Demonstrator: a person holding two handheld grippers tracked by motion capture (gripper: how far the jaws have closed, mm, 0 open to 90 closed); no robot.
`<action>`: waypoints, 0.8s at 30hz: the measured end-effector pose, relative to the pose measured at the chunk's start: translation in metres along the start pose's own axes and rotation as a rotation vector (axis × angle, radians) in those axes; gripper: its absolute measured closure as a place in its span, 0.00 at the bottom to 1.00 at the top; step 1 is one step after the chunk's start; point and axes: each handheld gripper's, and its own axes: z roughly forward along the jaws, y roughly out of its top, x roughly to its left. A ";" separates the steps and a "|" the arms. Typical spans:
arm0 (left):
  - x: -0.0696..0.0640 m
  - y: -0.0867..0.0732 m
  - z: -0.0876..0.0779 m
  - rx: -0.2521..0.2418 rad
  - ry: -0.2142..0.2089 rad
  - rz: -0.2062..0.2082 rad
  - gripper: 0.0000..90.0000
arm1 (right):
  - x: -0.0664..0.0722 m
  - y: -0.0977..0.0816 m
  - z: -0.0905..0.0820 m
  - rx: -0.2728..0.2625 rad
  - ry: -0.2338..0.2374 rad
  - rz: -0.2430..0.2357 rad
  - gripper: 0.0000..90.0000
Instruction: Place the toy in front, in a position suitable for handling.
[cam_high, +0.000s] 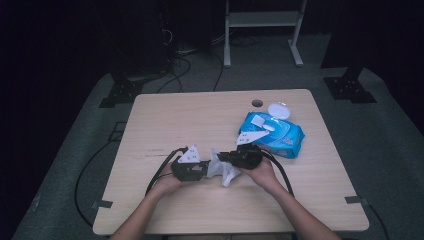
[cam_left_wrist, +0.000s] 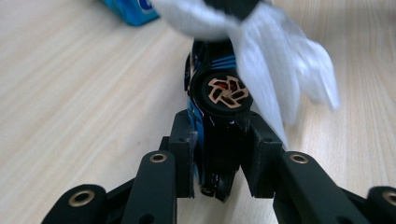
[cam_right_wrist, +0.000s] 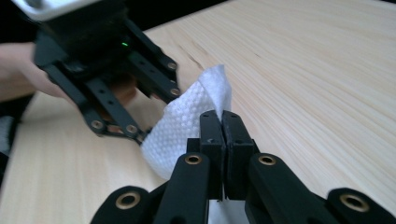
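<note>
Left tool (cam_high: 202, 167): clenched on a black-and-blue toy car (cam_left_wrist: 215, 116), held nose-away just above the table (cam_high: 200, 125), near centre.

Right tool (cam_high: 225, 157): jaws pinched flat on a white wet wipe (cam_high: 223, 170), which drapes against the car's far side between the two tools.

Wipes pack (cam_high: 272, 134): blue, lid flipped open, lying right and far of the right hand, apart from it.

Progress: by judgement, a wipe is pulled out and brought to the car; cleaning looks under way, most of the body left to rub.

Room: bare table left and far; near edge close behind the forearms; pack crowds the right.
</note>
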 end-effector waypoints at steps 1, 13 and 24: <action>0.000 0.000 0.000 0.001 -0.001 -0.001 0.76 | -0.002 -0.001 -0.001 0.001 -0.010 -0.001 0.98; -0.003 0.012 0.011 0.036 -0.013 0.031 0.56 | -0.005 -0.003 -0.011 0.018 -0.066 -0.039 0.96; -0.003 0.023 0.019 0.016 0.007 0.057 0.60 | -0.007 -0.003 -0.016 0.031 -0.105 -0.067 0.77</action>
